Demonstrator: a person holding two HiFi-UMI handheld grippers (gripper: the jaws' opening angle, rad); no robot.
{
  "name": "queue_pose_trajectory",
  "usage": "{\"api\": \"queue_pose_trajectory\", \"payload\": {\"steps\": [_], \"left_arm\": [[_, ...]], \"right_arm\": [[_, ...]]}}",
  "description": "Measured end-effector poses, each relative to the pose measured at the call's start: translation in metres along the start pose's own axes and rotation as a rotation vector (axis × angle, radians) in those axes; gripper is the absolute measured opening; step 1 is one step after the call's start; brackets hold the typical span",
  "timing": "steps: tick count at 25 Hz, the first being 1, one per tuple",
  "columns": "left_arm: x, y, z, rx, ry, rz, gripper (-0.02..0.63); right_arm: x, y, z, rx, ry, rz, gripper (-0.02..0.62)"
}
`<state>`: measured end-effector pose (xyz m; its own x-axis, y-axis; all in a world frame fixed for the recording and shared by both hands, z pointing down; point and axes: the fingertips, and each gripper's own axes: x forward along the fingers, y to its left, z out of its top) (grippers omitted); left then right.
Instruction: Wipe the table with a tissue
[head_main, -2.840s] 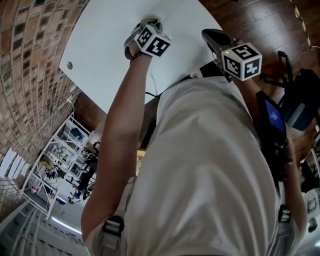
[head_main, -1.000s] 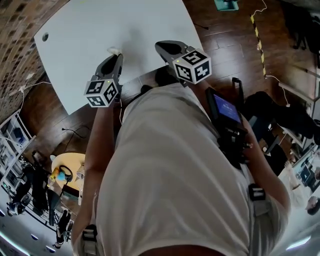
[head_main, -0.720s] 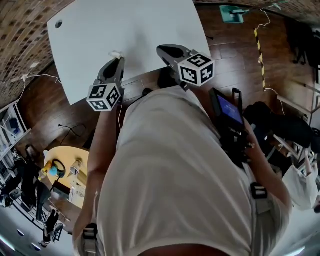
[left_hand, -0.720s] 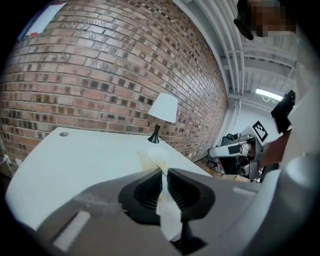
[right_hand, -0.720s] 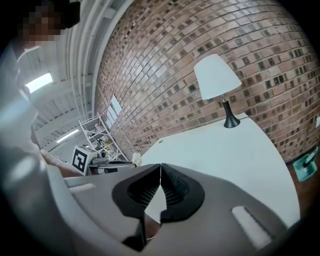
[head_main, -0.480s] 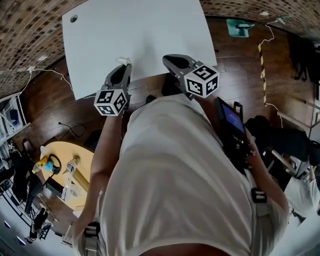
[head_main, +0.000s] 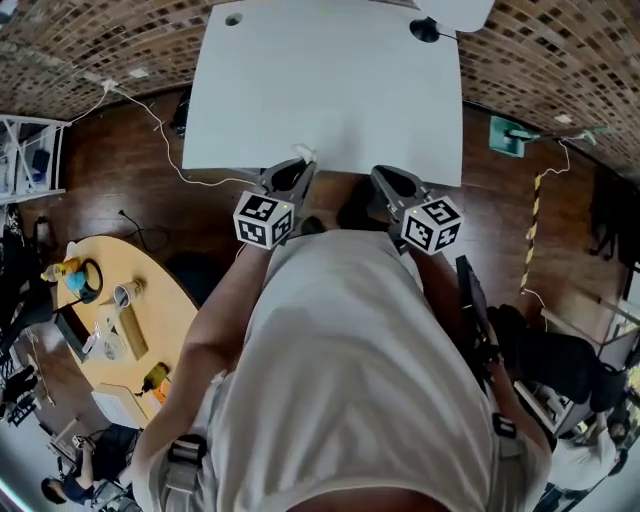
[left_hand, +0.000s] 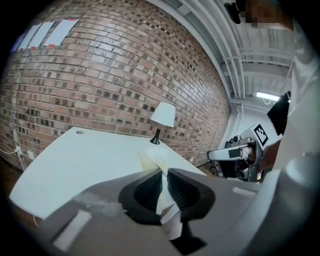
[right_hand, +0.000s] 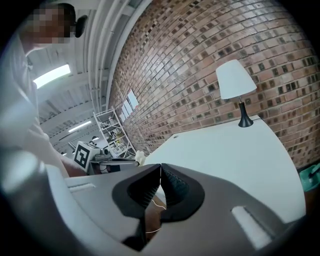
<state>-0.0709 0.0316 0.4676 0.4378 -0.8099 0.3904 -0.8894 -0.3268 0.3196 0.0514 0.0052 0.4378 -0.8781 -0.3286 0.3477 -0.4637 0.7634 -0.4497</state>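
Note:
A white tissue (left_hand: 153, 159) is pinched between the jaws of my left gripper (left_hand: 164, 173), its crumpled end sticking out ahead of the tips. In the head view the left gripper (head_main: 298, 165) hangs at the near edge of the white table (head_main: 330, 90), and the tissue (head_main: 303, 155) just reaches over that edge. My right gripper (head_main: 380, 173) is beside it at the same edge. The right gripper view shows its jaws (right_hand: 160, 170) shut tip to tip, with nothing between them. Both point across the table (right_hand: 225, 155) toward the brick wall.
A white-shaded lamp (right_hand: 235, 80) stands at the table's far right corner (head_main: 450, 12). A cable hole (head_main: 233, 19) marks the far left corner. A round yellow table (head_main: 110, 330) with small items stands on the wooden floor to my left. Cables run along the wall.
Both grippers have drawn back together from over the tabletop to its near edge. The left still has the tissue. The head view has swung so the table lies straight ahead.

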Motion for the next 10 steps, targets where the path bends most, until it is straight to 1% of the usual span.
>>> {"api": "queue_pose_trajectory", "payload": {"steps": [5, 10], "left_arm": [[-0.024, 0.000, -0.006, 0.007, -0.010, 0.019, 0.040], [-0.043, -0.008, -0.019, 0.043, 0.015, 0.023, 0.040]], "right_arm": [[-0.001, 0.013, -0.007, -0.010, -0.004, 0.001, 0.009], [0.002, 0.027, -0.013, -0.035, 0.007, 0.007, 0.009]]}}
